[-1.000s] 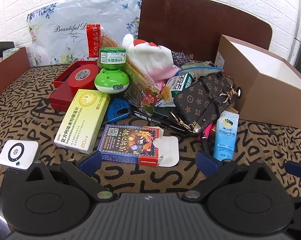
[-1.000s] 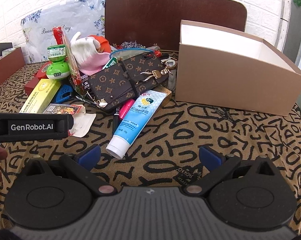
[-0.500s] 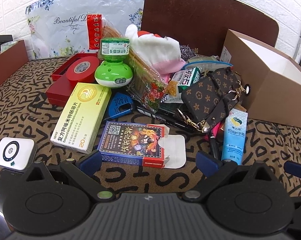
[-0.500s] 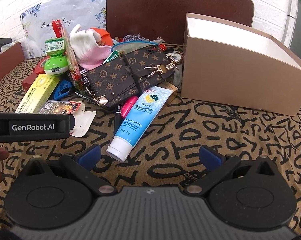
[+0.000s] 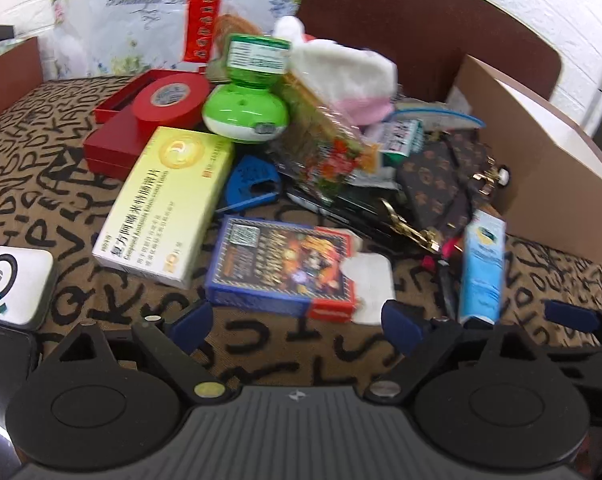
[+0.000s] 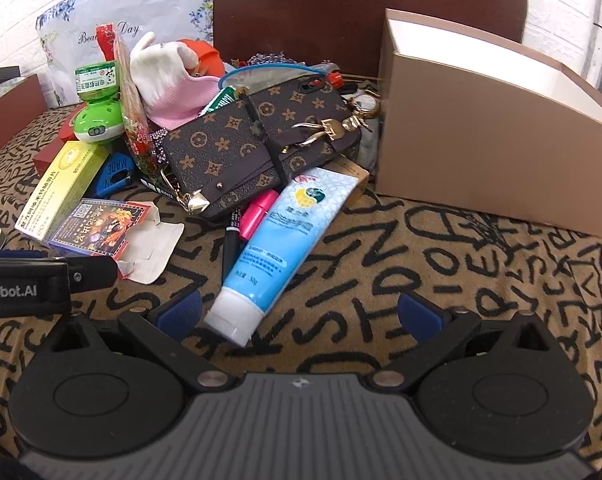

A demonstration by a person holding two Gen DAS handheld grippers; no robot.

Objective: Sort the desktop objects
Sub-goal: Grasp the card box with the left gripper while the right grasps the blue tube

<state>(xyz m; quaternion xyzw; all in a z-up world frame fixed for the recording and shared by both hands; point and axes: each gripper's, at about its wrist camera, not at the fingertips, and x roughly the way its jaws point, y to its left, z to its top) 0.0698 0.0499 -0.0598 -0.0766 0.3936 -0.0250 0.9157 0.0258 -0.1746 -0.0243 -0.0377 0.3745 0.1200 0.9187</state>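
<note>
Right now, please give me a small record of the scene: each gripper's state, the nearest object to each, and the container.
left gripper: open, holding nothing
nearest to left gripper: playing-card box, flap open, lying flat
right gripper: open, holding nothing
nearest to right gripper: blue hand cream tube, cap toward the gripper
container: open cardboard box, right of the pile
surface: letter-print cloth
</note>
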